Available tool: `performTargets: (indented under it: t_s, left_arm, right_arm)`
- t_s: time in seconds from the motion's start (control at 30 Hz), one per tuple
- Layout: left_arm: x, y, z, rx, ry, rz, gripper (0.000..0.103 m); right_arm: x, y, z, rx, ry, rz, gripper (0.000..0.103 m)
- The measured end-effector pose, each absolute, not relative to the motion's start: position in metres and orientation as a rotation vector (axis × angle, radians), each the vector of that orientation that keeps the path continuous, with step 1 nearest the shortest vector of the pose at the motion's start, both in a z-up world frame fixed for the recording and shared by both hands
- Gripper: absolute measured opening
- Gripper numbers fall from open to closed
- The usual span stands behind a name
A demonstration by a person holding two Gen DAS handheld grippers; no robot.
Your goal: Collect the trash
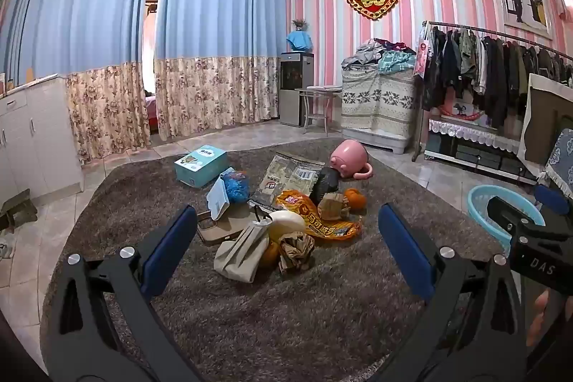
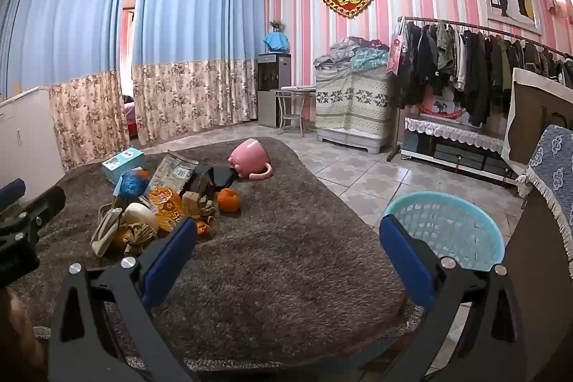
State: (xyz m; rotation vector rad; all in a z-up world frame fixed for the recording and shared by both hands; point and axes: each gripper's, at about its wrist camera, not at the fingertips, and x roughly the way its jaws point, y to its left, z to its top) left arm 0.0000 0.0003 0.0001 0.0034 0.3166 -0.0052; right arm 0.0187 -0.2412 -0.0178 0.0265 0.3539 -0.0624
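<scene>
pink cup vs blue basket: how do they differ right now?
The pink cup lies tipped on its side on the rug; the blue basket stands upright on the tiled floor beside the rug. The cup is solid-walled, the basket slotted and looks wider. Both look empty.

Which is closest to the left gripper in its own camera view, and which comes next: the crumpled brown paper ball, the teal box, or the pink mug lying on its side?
From the left gripper, open and empty:
1. Crumpled brown paper ball, right ahead at the pile's near edge.
2. Teal box, farther back on the left.
3. Pink mug, far side of the rug, to the right.
</scene>
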Motion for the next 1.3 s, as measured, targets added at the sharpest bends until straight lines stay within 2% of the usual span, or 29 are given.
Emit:
performTargets:
  t_s: [1.3]
  left_arm:
    - [-0.0002, -0.0007, 0.0, 0.008, 0.325, -0.007, 0.098]
  right_arm:
    - [0.019, -0.2407, -0.0189, 0.045, 0.349, -0.056, 0.099]
